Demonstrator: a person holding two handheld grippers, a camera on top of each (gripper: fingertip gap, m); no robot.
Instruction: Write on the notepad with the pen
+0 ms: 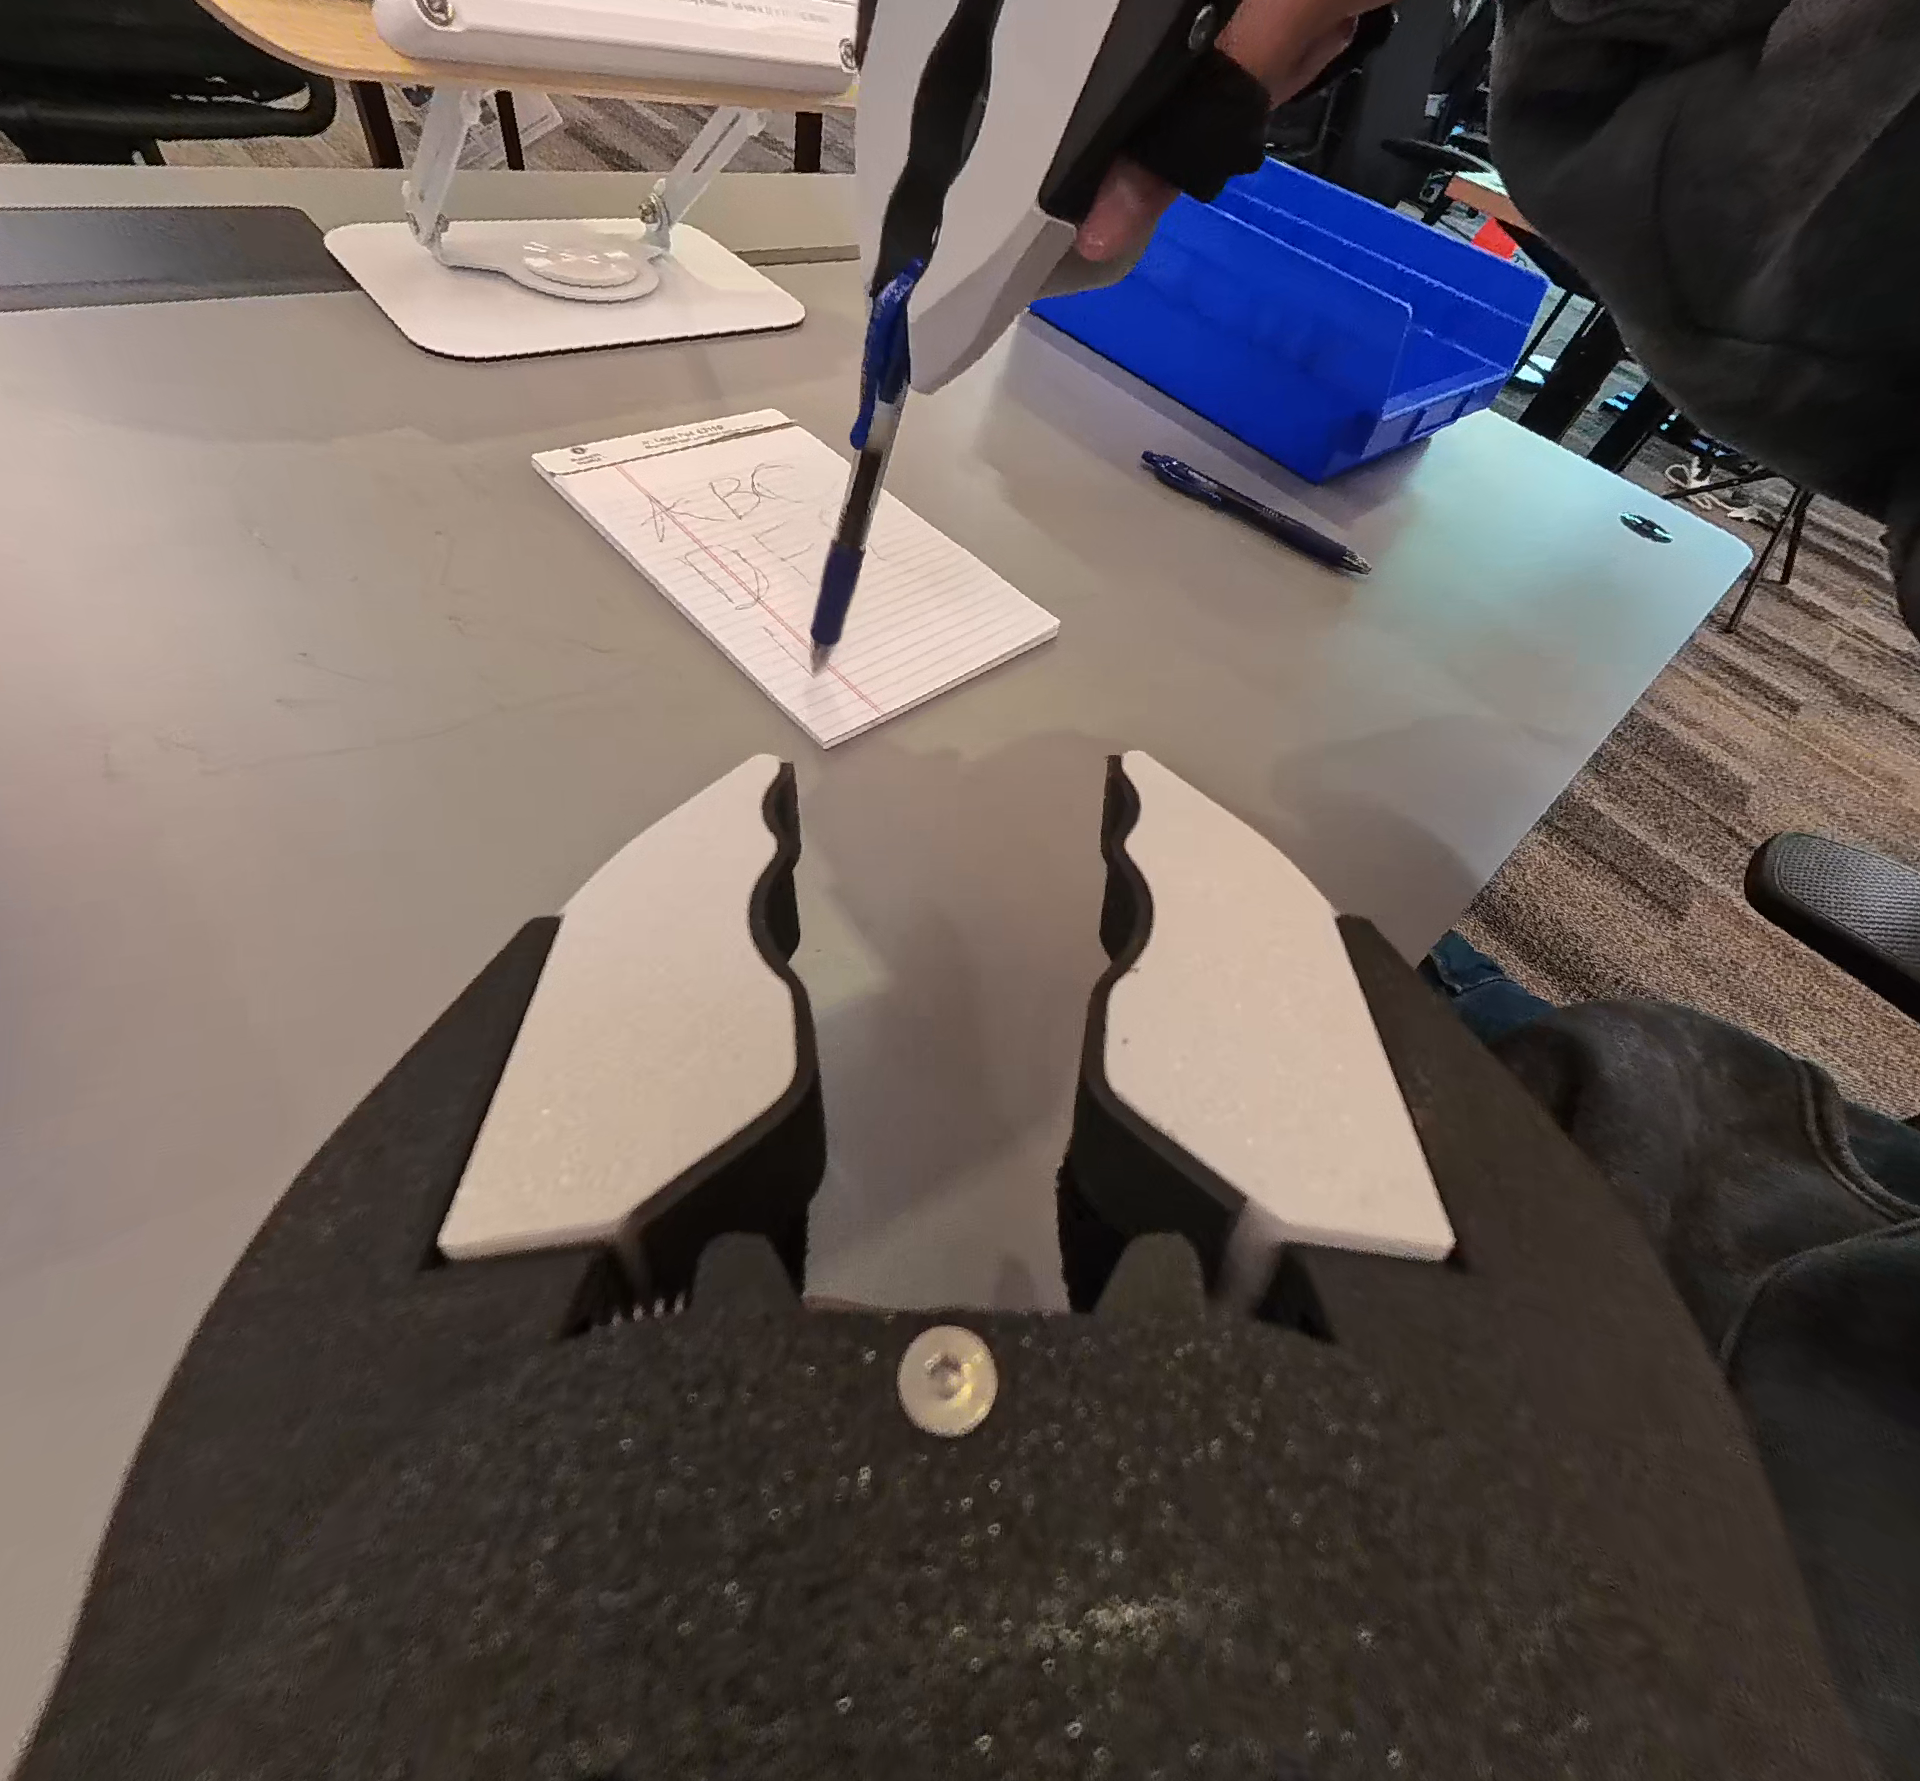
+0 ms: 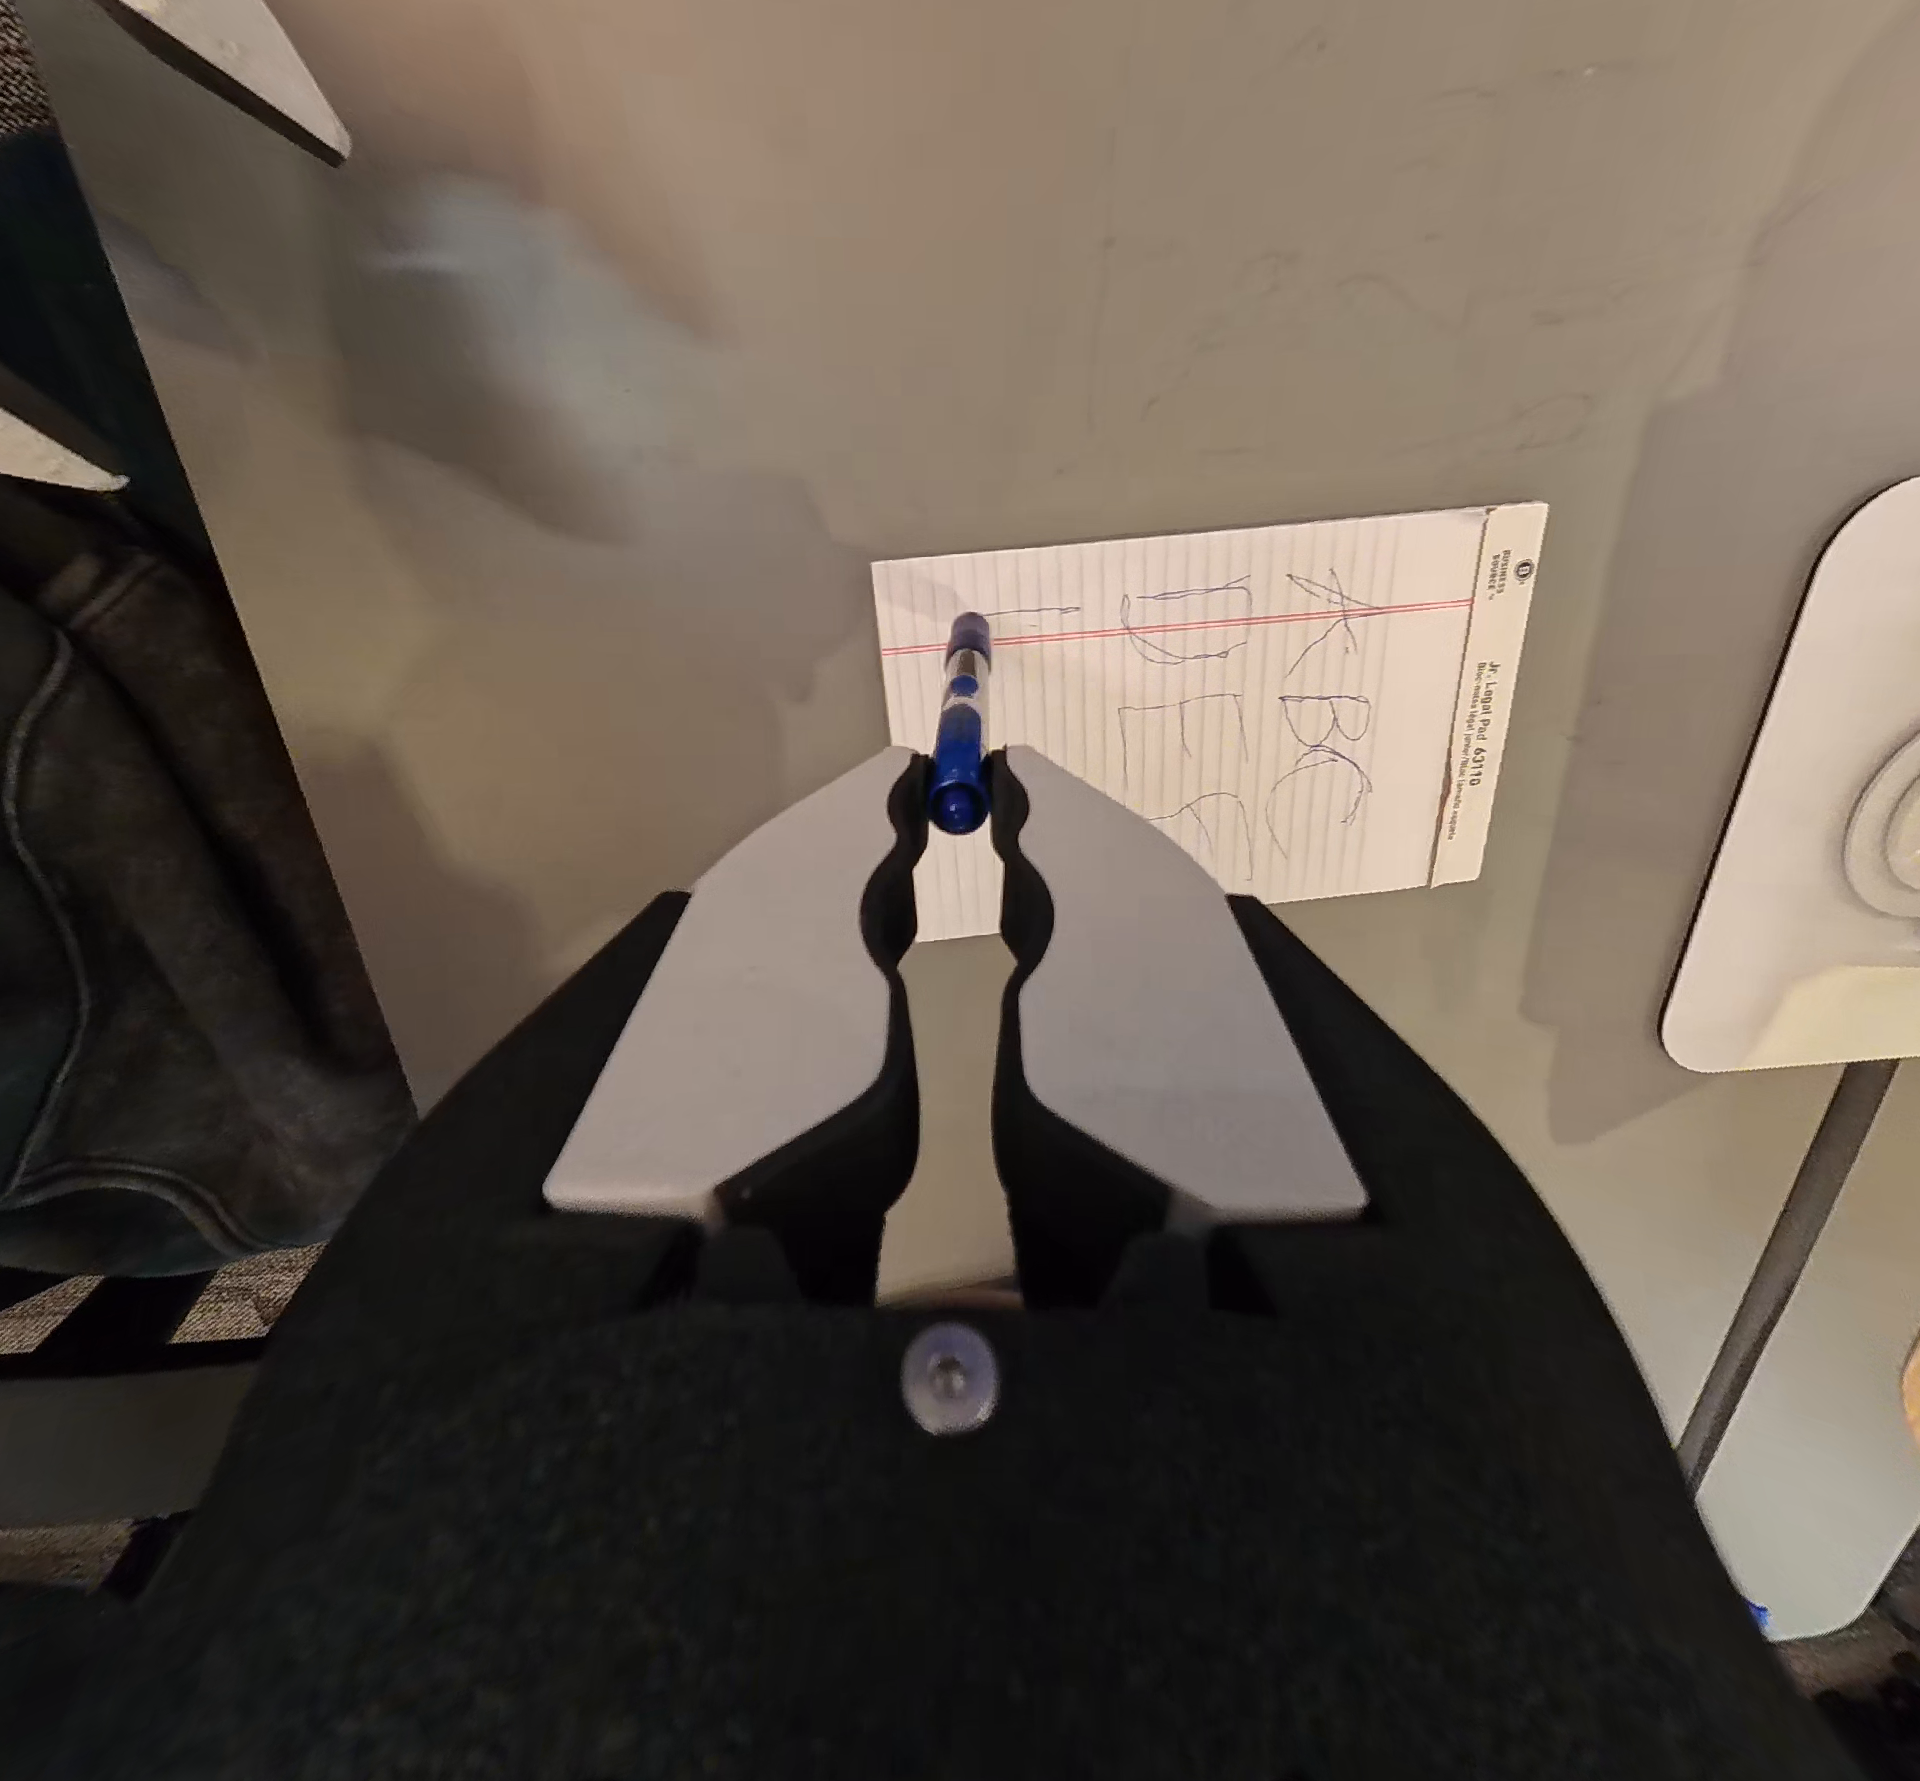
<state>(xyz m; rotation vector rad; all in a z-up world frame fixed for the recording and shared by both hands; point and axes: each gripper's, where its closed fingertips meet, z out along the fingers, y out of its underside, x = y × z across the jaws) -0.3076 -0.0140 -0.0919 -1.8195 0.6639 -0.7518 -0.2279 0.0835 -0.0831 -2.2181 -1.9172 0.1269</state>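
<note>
The grey desk (image 1: 312, 588) carries the notepad (image 1: 935, 609) near its middle, well apart from the edges. The notepad is light and thin, so I judge it can slide under the pen (image 1: 852, 536). The right hand-held gripper (image 2: 956, 775) pinches the pen near its top end, tip touching the lined page. The pen is stiff, smooth and slippery; a lower hold would steady it. The left hand-held gripper (image 1: 951, 775) is spread and empty.

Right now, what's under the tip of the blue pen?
The blue pen, clamped in the right gripper, has its tip on the white lined notepad on the grey table. The table under the pad is hidden.
</note>
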